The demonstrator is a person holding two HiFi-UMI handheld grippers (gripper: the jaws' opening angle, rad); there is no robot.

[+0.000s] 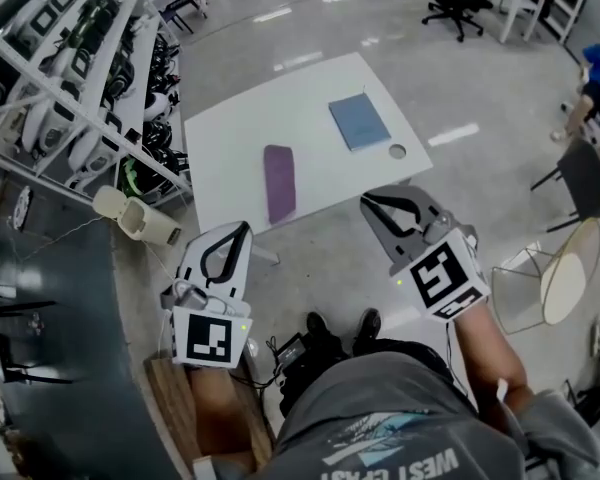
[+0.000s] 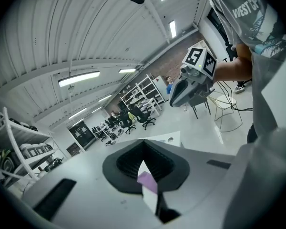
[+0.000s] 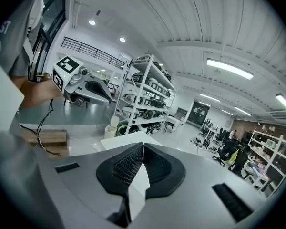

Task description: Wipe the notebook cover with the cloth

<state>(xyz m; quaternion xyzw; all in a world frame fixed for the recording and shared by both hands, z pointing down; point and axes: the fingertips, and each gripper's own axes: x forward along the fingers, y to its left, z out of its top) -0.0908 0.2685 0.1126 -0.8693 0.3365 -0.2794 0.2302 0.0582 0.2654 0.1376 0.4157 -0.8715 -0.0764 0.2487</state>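
Your left gripper (image 1: 244,228) and right gripper (image 1: 366,201) hover short of the white tabletop (image 1: 230,128), jaws closed on nothing, so nothing is done: the purple cloth (image 1: 279,182) lies unpicked, apart from the blue notebook (image 1: 359,121).

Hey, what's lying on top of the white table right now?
A purple cloth, a blue notebook and a small ring by the notebook's corner, all apart. The table surface beneath cloth and notebook is covered.

cloth (image 1: 279,182): soft fabric | notebook (image 1: 359,121): matt cover | table (image 1: 230,133): smooth matt | floor (image 1: 480,78): glossy
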